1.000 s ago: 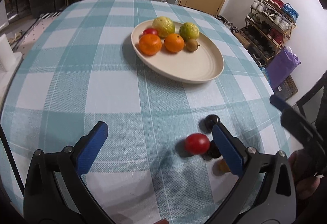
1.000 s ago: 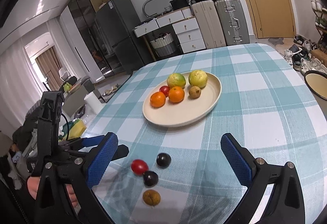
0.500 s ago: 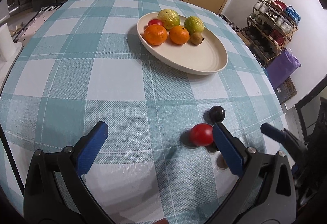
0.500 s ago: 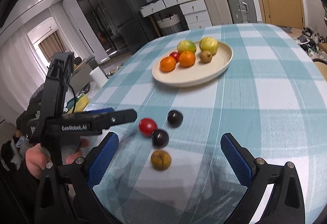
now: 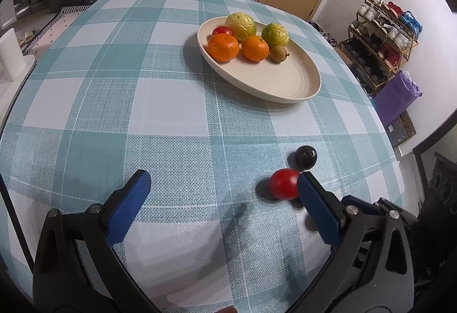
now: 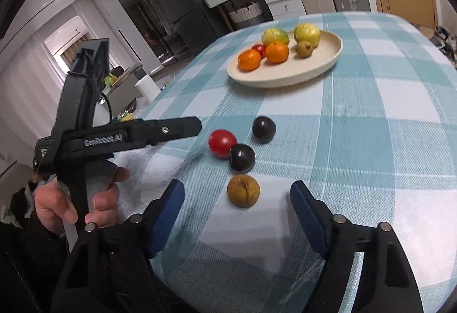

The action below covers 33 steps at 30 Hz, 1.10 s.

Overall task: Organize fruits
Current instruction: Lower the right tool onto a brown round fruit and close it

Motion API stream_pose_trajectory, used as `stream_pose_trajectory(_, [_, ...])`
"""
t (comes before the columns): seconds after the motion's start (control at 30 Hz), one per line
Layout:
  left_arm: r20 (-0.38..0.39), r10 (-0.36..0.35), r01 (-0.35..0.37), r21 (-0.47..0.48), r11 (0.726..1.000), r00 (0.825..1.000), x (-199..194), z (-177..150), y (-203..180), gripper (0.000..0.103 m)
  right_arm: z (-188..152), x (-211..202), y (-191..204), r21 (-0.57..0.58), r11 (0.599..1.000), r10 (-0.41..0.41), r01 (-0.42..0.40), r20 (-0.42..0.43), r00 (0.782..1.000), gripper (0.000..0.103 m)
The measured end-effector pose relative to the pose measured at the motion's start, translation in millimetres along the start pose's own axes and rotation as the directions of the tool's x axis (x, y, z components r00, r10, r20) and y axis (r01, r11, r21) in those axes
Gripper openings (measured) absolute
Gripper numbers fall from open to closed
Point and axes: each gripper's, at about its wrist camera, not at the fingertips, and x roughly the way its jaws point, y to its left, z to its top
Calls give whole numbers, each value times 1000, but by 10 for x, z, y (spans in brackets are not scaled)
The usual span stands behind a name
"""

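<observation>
A round table covered in a teal-and-white checked cloth [image 5: 171, 101] fills both fisheye views. In the left wrist view, a cream oval plate [image 5: 288, 84] sits in the upper middle of the frame, holding two oranges [image 5: 223, 47], a small red fruit, two yellow-green fruits [image 5: 240, 24] and a small brown fruit [image 5: 278, 54]. At the bottom of that frame the left gripper [image 5: 222, 206] has its blue-padded fingers spread wide and holds nothing; a red tomato [image 5: 284, 184] lies on the cloth just beside its right-hand finger, with a dark plum [image 5: 306, 156] a little above it. In the right wrist view, four loose fruits cluster in the centre: the tomato [image 6: 222, 143], two dark plums [image 6: 264, 126], one touching the tomato, and a brown wrinkled fruit [image 6: 243, 191] lowest. The right gripper [image 6: 237, 206], fingers apart and empty, is at the bottom of the frame with the brown fruit between its tips. At the left, a hand [image 6: 75, 198] grips the other gripper's handle.
</observation>
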Motion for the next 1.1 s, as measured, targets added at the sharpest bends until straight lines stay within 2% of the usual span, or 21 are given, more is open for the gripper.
stream_pose_trajectory(0.13, [-9,2,-2,-4,1000,1000,8,-9,8,102,-19,16,29,-20,1000,0,0,-7,1000,56])
stream_pose_trajectory(0.27, [-16,-1,0,-10,1000,1000,19,-18,13,102,-26,61,55,-37,999,-40,40,-23,999,43])
stream_pose_trajectory(0.37, [-16,2,-2,-7,1000,1000,16,-23,4,102,-28,95,49,-39,999,-33,32,-39,999,34])
stream_pose_trajectory(0.43, [-15,1,-2,-8,1000,1000,17,-21,1,101,-29,104,52,-49,998,-46,44,-36,998,25])
stream_pose_trajectory(1.1, [-23,-1,2,23,1000,1000,7,54,-131,101,-31,-11,-60,-3,1000,-24,24,23,999,25])
